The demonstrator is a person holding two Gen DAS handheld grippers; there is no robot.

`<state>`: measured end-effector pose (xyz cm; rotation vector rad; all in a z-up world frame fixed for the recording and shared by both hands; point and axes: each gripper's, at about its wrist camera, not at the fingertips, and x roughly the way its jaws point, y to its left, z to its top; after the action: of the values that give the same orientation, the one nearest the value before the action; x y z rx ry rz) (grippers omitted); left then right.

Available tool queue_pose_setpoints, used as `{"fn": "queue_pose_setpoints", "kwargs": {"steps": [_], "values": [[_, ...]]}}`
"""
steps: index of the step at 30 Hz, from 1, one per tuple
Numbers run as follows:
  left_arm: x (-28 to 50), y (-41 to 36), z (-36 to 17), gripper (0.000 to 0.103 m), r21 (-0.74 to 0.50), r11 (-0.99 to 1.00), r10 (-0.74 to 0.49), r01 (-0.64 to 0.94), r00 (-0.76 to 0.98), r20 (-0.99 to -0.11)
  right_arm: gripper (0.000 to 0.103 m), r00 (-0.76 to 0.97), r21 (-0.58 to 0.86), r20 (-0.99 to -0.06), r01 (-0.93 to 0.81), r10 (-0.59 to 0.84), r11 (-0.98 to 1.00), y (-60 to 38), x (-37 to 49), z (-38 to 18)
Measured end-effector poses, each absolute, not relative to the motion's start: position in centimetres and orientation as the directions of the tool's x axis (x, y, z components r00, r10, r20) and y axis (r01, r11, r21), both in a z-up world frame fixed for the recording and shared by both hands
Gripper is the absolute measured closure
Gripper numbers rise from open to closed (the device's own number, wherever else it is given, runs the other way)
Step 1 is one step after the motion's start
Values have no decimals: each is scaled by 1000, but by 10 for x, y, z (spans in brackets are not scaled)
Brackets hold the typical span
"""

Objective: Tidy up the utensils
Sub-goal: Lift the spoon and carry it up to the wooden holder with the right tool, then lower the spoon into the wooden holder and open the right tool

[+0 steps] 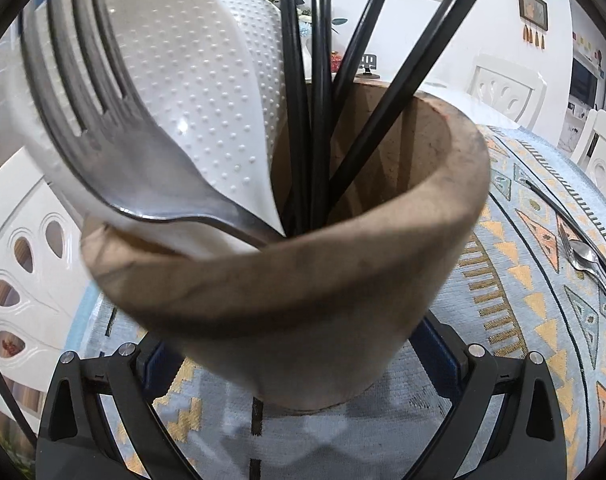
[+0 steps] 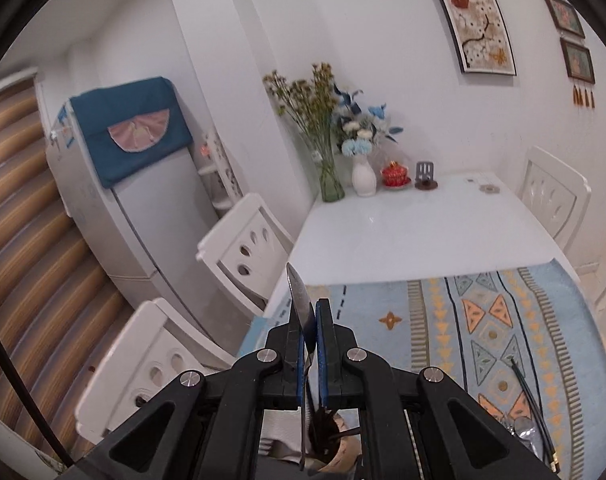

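The left gripper's [image 1: 303, 364] fingertips were hidden behind the wooden holder [image 1: 287, 280], so only its spread arms showed at 7 and 5 o'clock; the jaws hugged the holder's sides, gripping it. The holder filled the middle of the left wrist view, standing on the patterned cloth [image 1: 535, 264]. Inside it leaned a fork [image 1: 115, 148] and a white dotted spatula [image 1: 191, 80] toward 11 o'clock, with black chopsticks [image 1: 319, 80] rising to 12 and 1 o'clock, their tops cut off by the frame. A spoon [image 1: 583, 260] lay on the cloth at 3 o'clock, partly out of view.

The right gripper [image 2: 310, 312] was clamped on a table knife [image 2: 299, 300], blade pointing to 12 o'clock. Below it, at 6 o'clock, the holder was largely blocked by the gripper body. A white chair [image 2: 243, 248] stood at 10 o'clock and flower vases [image 2: 363, 176] at 12 o'clock.
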<state>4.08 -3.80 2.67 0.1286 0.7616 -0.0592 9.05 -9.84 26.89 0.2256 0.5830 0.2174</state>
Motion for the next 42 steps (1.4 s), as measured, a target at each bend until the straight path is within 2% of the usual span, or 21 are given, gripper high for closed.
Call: {"fn": "queue_pose_setpoints", "kwargs": {"steps": [8, 18, 24, 30, 32, 36, 38, 42], "values": [[38, -38, 30, 4, 98, 990, -7, 102, 729, -685, 98, 795, 261, -554, -115, 246, 959, -96, 106, 238], [33, -46, 30, 4, 98, 990, -9, 103, 731, -682, 98, 809, 166, -556, -117, 191, 979, -85, 103, 229], [32, -46, 32, 4, 101, 989, -8, 105, 734, -679, 98, 814, 151, -551, -117, 182, 982, -86, 98, 227], [32, -47, 32, 4, 102, 989, -7, 104, 734, -679, 98, 788, 173, -584, -111, 192, 979, -91, 96, 219], [32, -47, 32, 4, 102, 989, -7, 104, 734, -679, 96, 767, 181, -609, -116, 204, 977, -92, 95, 218], [32, -47, 32, 4, 105, 989, -5, 103, 734, -679, 84, 710, 250, -647, -145, 277, 957, -100, 92, 218], [32, -48, 31, 4, 104, 989, -5, 103, 733, -680, 82, 721, 263, -634, -140, 281, 954, -107, 84, 224], [33, -49, 31, 4, 105, 989, -5, 104, 732, -681, 67, 756, 270, -605, -99, 249, 958, -129, 63, 238]]}}
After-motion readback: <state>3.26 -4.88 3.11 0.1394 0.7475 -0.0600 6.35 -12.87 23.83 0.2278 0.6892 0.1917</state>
